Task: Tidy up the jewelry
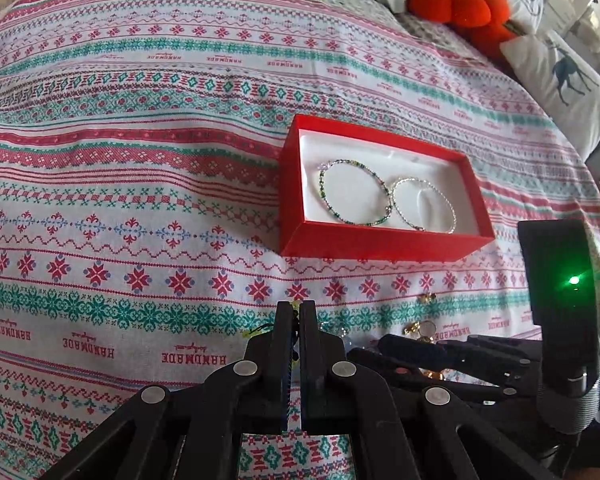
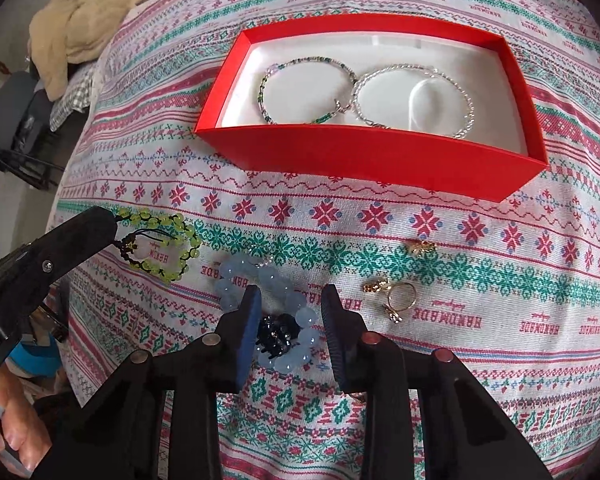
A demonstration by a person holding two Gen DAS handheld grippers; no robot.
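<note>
A red box (image 2: 360,156) with a white lining holds a green beaded bangle (image 2: 300,62) and a silver bangle (image 2: 466,96). My left gripper (image 2: 110,220) is shut on a yellow-green bead bracelet (image 2: 180,268), which hangs from its tip at the left. In the left wrist view the same gripper (image 1: 296,308) shows only yellow threads at its shut tip. My right gripper (image 2: 291,289) points down over a pale blue bead bracelet (image 2: 228,276) and a dark beaded piece (image 2: 276,334). Both lie between its fingers, and the pads stand apart from the beads.
Gold rings (image 2: 396,300) and a small gold piece (image 2: 420,246) lie on the patterned bedspread (image 2: 500,320) right of my right gripper. Plush toys (image 1: 456,0) and a deer pillow (image 1: 560,76) line the far edge. A beige cloth (image 2: 100,8) lies at the far left.
</note>
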